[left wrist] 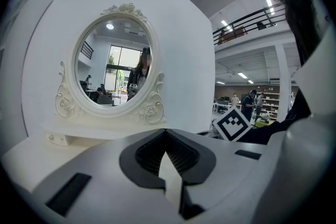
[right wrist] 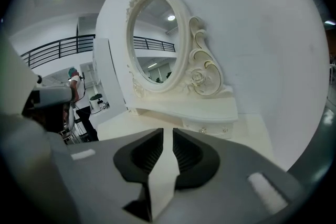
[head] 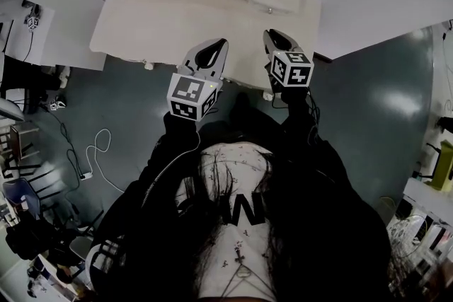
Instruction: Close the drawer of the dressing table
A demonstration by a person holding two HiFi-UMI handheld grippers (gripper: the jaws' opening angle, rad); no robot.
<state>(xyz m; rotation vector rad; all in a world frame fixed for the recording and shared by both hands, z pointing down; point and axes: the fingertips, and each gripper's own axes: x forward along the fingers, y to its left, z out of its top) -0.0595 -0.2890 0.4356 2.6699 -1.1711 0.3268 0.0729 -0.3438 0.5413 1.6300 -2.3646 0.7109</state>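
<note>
Since the task concerns the drawer [head: 164,68], both tools are held low at the front edge of the dressing table [head: 177,25], where that drawer sits under the tabletop. The left tool [head: 216,51] is seen with its jaws together, tips touching and nothing between them. The right tool [head: 272,37] is seen with its jaws nearly together, only a narrow slit left open and nothing held in it. Closed jaws are judged to suit a push with the tips, not a grasp. The tools are set apart from each other, one toward each side of the front; this is judged to spread a push evenly so the drawer does not skew.

Little of the drawer front is shown, as it is a thin strip below the edge and is partly covered by the tools. No drawer box is seen projecting toward the person, so the drawer is judged to be in, or nearly in; whether it is fully shut cannot be told.

By count: two tools, each with one marker cube, are seen. One dressing table and one oval mirror [left wrist: 113,60] in a carved frame are seen. One small knob [head: 148,66] is made out at the front edge.
</note>
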